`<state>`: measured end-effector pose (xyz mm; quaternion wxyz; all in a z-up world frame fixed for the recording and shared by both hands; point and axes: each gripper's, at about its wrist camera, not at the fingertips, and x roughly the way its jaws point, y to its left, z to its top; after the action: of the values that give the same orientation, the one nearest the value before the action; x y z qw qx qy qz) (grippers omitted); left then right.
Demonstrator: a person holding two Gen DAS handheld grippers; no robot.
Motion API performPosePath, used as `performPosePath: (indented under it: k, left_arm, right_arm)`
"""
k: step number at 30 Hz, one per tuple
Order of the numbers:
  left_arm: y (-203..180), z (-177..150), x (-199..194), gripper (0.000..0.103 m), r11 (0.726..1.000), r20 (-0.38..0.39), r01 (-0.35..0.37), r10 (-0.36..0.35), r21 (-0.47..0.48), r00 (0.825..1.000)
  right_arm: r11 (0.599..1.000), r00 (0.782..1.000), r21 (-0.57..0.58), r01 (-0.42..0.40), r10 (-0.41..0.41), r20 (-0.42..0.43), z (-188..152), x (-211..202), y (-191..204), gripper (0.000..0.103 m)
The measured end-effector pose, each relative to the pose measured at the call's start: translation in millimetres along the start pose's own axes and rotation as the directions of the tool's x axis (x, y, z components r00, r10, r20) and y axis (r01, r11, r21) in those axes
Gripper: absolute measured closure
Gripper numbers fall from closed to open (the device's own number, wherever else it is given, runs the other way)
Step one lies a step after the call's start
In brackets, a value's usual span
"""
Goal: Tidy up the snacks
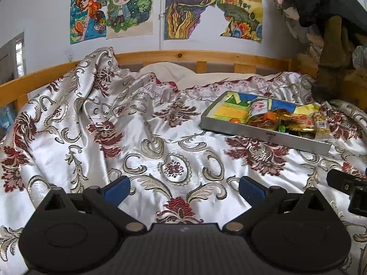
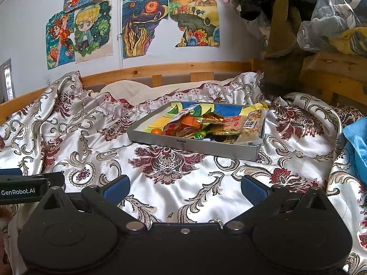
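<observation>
Open stretch of rumpled white satin bedspread with maroon floral pattern (image 2: 174, 178) ahead of both claws, shallow grey metal tray of snack packets (image 2: 195, 145) beyond it, blue plastic bag (image 2: 357, 142) crowding right edge, wooden bed rail (image 2: 160, 68) behind

The right gripper (image 2: 184, 190) hangs over a satin bedspread (image 2: 160, 197) patterned in cream and maroon, its blue-padded fingers (image 2: 117, 189) spread wide with nothing between them. At about 12 o'clock from the gripper, well apart from it, a shallow grey tray (image 2: 195, 145) lies on the spread. Snack packets (image 2: 206, 126) are heaped toward its right half, a small orange ball (image 2: 156, 131) sits near its front wall, and its left part shows a colourful liner. At 9 o'clock the left gripper (image 2: 29, 189) enters, labelled GenRobot.AI. Drawings (image 2: 137, 23) hang on the wall at 12 o'clock; a blue bag (image 2: 357, 142) lies at 3 o'clock.
</observation>
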<state>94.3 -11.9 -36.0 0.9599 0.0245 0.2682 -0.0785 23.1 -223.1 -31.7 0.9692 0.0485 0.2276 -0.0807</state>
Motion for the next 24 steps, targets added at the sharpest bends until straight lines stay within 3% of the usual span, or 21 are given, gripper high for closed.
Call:
performPosePath:
  k: [24]
  left_arm:
    - [6.8, -3.0, 4.2, 0.0, 1.0, -0.016, 0.0, -0.001, -0.029, 1.0]
  right_arm:
    - [1.0, 1.0, -0.017, -0.017, 0.017, -0.005, 1.3, 2.6, -1.1, 0.001]
